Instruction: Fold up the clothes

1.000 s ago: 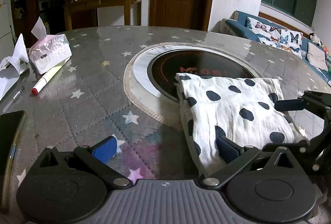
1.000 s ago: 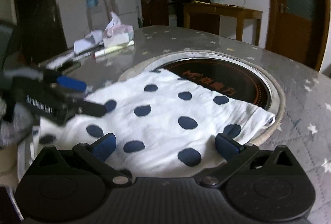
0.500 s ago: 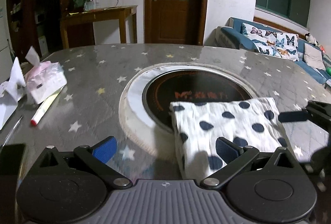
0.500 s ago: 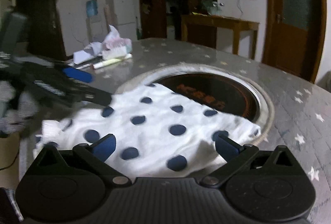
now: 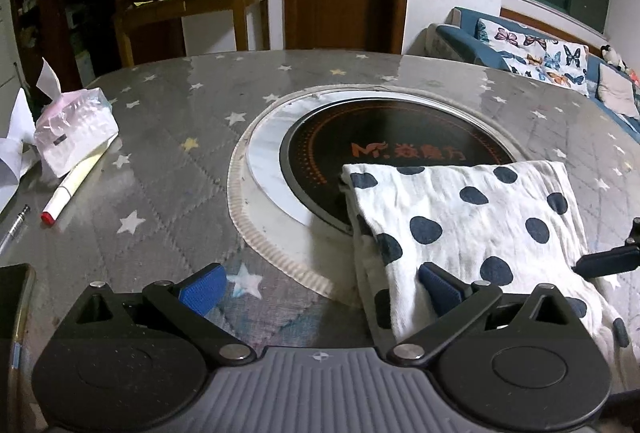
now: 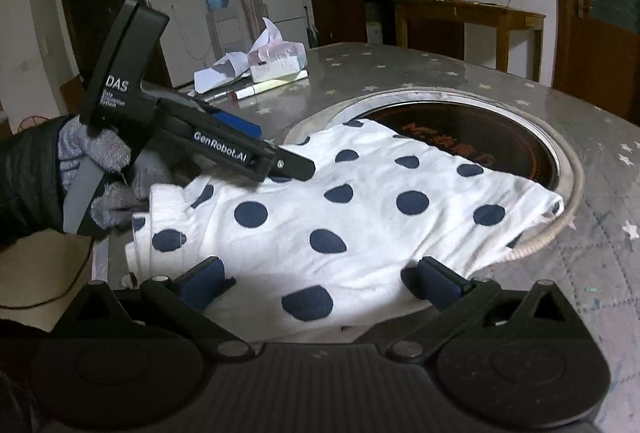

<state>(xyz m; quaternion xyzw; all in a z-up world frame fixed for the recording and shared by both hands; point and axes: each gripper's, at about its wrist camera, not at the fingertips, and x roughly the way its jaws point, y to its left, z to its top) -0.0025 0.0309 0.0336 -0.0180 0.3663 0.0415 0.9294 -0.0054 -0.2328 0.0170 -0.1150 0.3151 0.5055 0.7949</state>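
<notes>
Folded white cloth with dark blue dots (image 5: 468,229) lying on the bench (image 5: 168,193), its far edge overlapping the round black cooktop (image 5: 400,149) set into the bench and its near edge close to the bench rim. Left hand-held gripper (image 5: 320,287), own view: jaws spread wide and empty, one blue pad over bare bench, the other over the near left part of the cloth. Right hand-held gripper (image 6: 320,279), own view: jaws likewise spread wide with nothing between them, both pads above the near edge of the cloth. In the right wrist view the left hand-held gripper (image 6: 256,149) appears from the side, held by a hand in a grey knitted glove (image 6: 100,173), its fingers reaching over the left end of the cloth. Left of the cooktop, well apart from the cloth: a tissue pack (image 5: 76,129), a marker with a red cap (image 5: 74,185) touching the pack, and white paper (image 5: 16,141) beyond it.
</notes>
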